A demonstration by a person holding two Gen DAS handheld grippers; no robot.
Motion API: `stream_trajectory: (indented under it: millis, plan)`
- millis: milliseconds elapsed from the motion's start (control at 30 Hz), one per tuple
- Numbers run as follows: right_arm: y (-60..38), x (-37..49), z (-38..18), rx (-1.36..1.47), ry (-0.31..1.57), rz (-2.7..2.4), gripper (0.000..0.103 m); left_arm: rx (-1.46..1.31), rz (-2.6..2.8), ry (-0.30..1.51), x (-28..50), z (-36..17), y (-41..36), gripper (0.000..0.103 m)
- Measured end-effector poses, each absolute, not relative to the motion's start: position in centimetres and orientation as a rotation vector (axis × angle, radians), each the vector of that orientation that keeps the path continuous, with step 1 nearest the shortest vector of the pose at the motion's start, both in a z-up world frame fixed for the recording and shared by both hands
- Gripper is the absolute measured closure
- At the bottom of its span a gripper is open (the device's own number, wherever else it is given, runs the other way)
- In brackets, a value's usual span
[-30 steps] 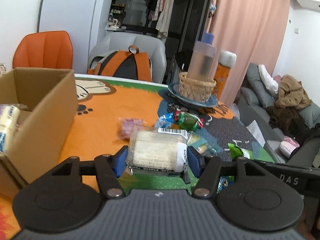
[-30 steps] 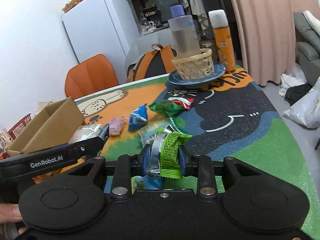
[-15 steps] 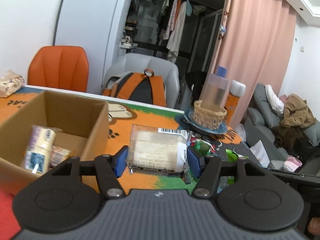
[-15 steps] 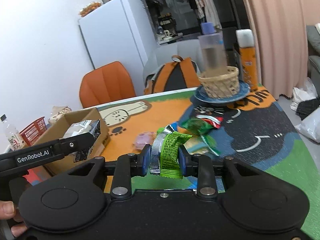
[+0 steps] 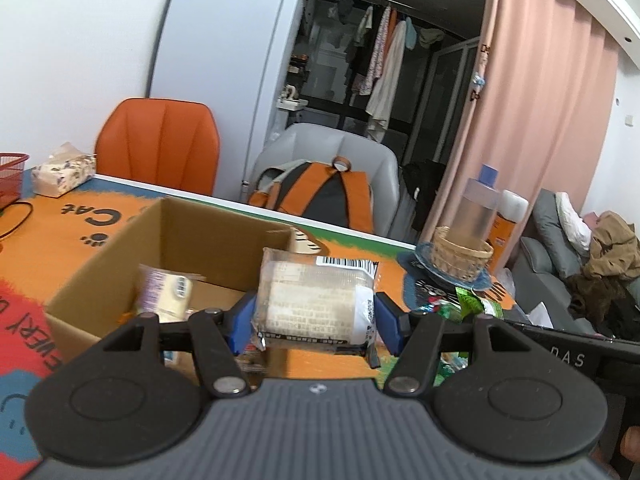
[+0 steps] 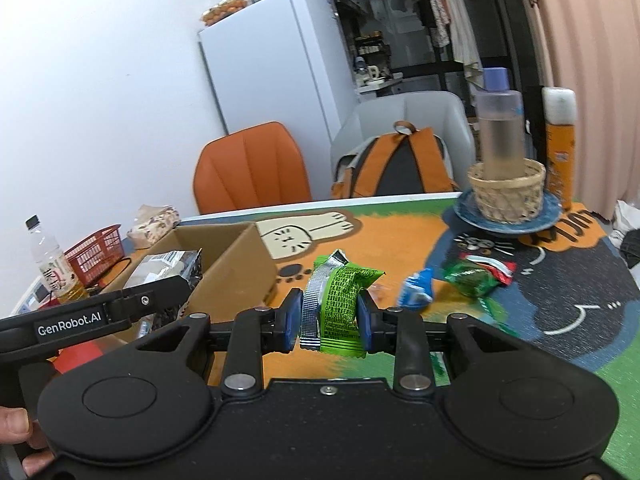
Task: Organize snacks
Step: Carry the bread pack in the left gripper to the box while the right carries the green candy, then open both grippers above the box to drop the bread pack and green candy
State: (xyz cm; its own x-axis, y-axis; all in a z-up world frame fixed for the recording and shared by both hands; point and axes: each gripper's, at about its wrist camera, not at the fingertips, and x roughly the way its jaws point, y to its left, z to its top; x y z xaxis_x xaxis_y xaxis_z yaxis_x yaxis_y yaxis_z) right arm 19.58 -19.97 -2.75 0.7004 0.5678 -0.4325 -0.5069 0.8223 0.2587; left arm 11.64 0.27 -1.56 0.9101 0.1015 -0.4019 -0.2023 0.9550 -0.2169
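The left gripper (image 5: 314,318) pinches a clear-wrapped pale rectangular snack block with a barcode label (image 5: 314,300) across its short sides, its blue pads (image 5: 244,320) pressed in enough to carry it flat, and holds it at the near right corner of the open brown cardboard box (image 5: 224,236), which suggests a drop into the box is the aim. The right gripper (image 6: 329,316) is pressed nearly together on a crumpled green foil snack packet with a silver edge (image 6: 340,304), lifted clear of the colourful cartoon-cat table mat (image 6: 400,240), with the box at its ten o'clock. A pale wrapped snack roll with a purple label (image 5: 166,290) already lies inside the box. Loose wrapped snacks, one of them a small blue packet (image 6: 418,292), remain on the mat at the right gripper's two o'clock. The box floor near the left gripper is hidden behind its body, so the free room there cannot be judged; the packet labels are too blurred to read, and the person shows only as fingertips (image 6: 16,426) at the frame edge.
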Motion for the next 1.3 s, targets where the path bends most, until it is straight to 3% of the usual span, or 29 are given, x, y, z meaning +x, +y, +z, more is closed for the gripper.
stream_trajectory:
  millis: [533, 833, 1300]
  plan:
    - [-14.8, 19.3, -0.9, 0.078, 0.487, 0.673, 0.073, -0.332, 0.262, 0.399, 11.1, -1.9, 6.0, 0.042]
    - [-13.3, 19.8, -0.8, 0.079, 0.489, 0.706, 0.073, -0.380, 0.291, 0.376, 11.2, -2.0, 7.0, 0.030]
    - [-9.8, 20.6, 0.1, 0.085, 0.486, 0.791, 0.073, -0.362, 0.361, 0.368, 9.2, -1.3, 8.4, 0.027]
